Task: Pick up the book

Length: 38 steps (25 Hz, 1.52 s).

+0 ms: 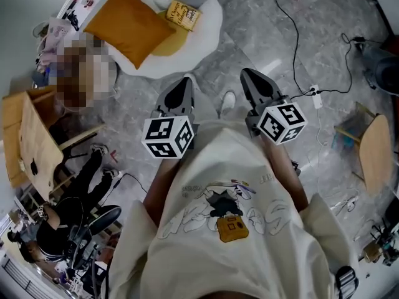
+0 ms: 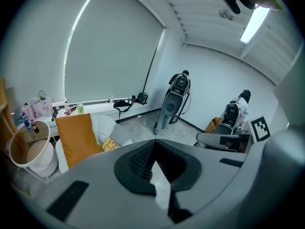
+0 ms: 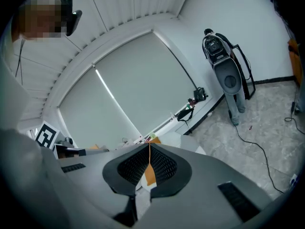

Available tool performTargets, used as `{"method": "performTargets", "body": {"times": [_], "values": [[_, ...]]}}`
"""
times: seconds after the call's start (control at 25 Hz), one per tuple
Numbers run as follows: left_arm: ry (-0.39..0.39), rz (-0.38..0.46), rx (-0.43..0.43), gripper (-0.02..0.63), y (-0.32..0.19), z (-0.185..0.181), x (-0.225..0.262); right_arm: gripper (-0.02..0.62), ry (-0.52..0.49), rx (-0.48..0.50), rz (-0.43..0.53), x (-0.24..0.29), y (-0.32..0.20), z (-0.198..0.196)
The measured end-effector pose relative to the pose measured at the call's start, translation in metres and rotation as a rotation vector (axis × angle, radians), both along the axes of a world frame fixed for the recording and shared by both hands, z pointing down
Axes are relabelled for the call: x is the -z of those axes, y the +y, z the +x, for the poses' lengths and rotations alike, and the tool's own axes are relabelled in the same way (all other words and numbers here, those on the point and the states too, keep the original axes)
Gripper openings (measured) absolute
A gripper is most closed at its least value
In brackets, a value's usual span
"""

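Observation:
The book (image 1: 182, 15) is yellow with dark lettering. It lies on a white seat (image 1: 209, 17), just right of an orange cushion (image 1: 128, 23), at the top of the head view. My left gripper (image 1: 186, 81) and right gripper (image 1: 249, 74) are held side by side over the grey floor, well short of the seat. Both are shut with nothing between the fingertips. In the left gripper view the book (image 2: 109, 145) shows left of the closed tips (image 2: 155, 140), beside the cushion (image 2: 76, 137). In the right gripper view the closed tips (image 3: 149, 145) hide the book; only a strip of orange shows between them.
A wooden table (image 1: 28, 139) and a seated person stand at the left. At the right are a round wooden stool (image 1: 374, 151), black cables (image 1: 293, 36) and a white power strip (image 1: 316, 96) on the floor. Two parked machines (image 2: 176, 99) stand by the far wall.

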<state>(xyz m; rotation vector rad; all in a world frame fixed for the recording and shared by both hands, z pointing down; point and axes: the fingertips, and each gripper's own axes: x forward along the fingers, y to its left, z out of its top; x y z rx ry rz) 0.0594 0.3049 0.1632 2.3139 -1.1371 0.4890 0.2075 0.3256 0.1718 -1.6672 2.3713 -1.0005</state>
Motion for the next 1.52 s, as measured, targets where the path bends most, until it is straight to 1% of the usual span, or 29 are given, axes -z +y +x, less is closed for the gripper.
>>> {"method": "performTargets", "body": {"times": [0.12,0.32,0.56,0.76,1.04,1.16,1.24,1.36,1.52], "values": [[-0.004,-0.012,-0.002,0.006,-0.022,-0.012,-0.003,0.025,0.006,0.003,-0.009,-0.001,-0.023,-0.012],[0.001,-0.033,-0.013,0.005,-0.053,-0.036,-0.01,0.025,0.02,0.018,-0.009,0.0,-0.062,-0.044],[0.047,-0.019,-0.036,0.006,-0.103,-0.065,0.0,0.025,0.041,0.038,-0.011,0.011,-0.108,-0.091],[0.081,0.006,-0.071,0.005,-0.151,-0.087,0.009,0.025,0.064,0.011,0.003,0.025,-0.153,-0.119],[0.117,-0.018,-0.09,0.005,-0.189,-0.12,-0.004,0.023,0.101,0.01,-0.013,0.02,-0.194,-0.158],[0.124,-0.05,-0.074,0.005,-0.198,-0.126,-0.012,0.025,0.106,0.038,-0.027,0.017,-0.205,-0.165],[0.127,-0.068,-0.056,0.006,-0.21,-0.123,-0.017,0.025,0.109,0.062,-0.032,0.015,-0.218,-0.162],[0.109,-0.066,-0.05,0.005,-0.233,-0.113,-0.022,0.025,0.125,0.092,-0.03,0.012,-0.245,-0.153],[0.097,-0.077,-0.035,0.006,-0.247,-0.109,-0.026,0.025,0.148,0.149,-0.035,0.01,-0.268,-0.153]]}}
